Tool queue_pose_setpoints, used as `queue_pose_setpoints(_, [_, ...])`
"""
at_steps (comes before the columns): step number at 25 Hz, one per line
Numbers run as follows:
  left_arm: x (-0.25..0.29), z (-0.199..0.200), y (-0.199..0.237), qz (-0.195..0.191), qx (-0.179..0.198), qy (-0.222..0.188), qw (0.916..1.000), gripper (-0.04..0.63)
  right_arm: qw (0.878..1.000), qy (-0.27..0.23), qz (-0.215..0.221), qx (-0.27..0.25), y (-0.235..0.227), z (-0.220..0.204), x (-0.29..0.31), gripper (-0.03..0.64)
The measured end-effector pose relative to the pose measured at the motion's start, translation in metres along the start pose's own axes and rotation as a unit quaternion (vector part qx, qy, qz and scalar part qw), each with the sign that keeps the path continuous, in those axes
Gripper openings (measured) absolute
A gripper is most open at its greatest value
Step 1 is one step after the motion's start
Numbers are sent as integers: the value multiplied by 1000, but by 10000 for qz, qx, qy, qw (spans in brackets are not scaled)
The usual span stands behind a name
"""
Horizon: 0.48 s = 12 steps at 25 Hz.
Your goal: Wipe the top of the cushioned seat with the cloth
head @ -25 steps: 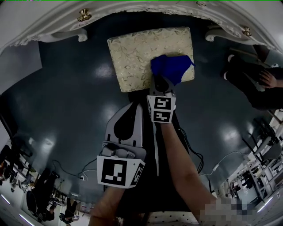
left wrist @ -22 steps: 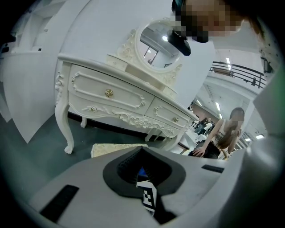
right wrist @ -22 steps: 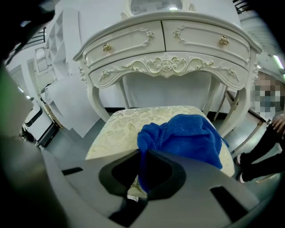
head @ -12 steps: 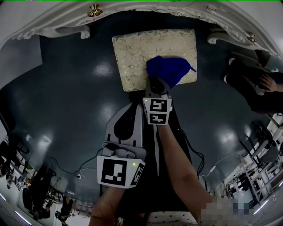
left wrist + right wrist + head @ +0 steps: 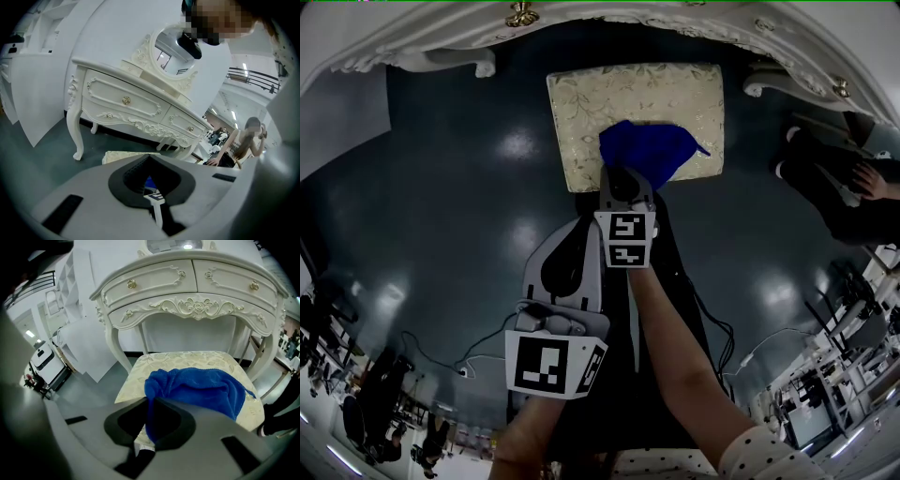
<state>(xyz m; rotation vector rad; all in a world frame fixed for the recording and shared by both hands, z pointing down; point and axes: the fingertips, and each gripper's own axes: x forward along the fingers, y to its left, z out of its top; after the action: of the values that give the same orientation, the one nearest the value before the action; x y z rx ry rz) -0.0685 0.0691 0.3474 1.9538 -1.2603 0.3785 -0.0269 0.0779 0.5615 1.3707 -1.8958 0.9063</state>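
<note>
Dark, glossy floor [image 5: 441, 234] lies all round the cushioned seat [image 5: 619, 103], whose cream, leaf-patterned top stands just in front of a white carved dressing table [image 5: 187, 287] with small gold knobs on its drawers.

A blue cloth [image 5: 649, 150] lies bunched on the seat's near-right part, reaching almost to the seat's right edge while the seat's left half is bare. One fold of the cloth runs down over the seat's near edge, straight into the right gripper [image 5: 150, 413]. Its jaws are clenched on that fold, with blue fabric filling the gap between them. In the head view this gripper sits at the seat's near edge, its marker cube just behind it.

The left gripper [image 5: 572, 251] is well back from the seat's near side, over the floor. Its jaws are pressed together with nothing between them, touching neither seat nor cloth.

Off to the seat's right a person [image 5: 853, 187] in dark clothing sits.
</note>
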Motion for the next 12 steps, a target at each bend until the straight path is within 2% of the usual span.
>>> queue_pose_setpoints(9, [-6, 0, 15, 132, -145, -76, 9998, -4, 9997, 38, 188, -144, 25, 1, 5, 46])
queue_pose_setpoints(12, [-9, 0, 19, 187, -197, -90, 9996, -3, 9991, 185, 246, -279, 29, -25, 13, 46])
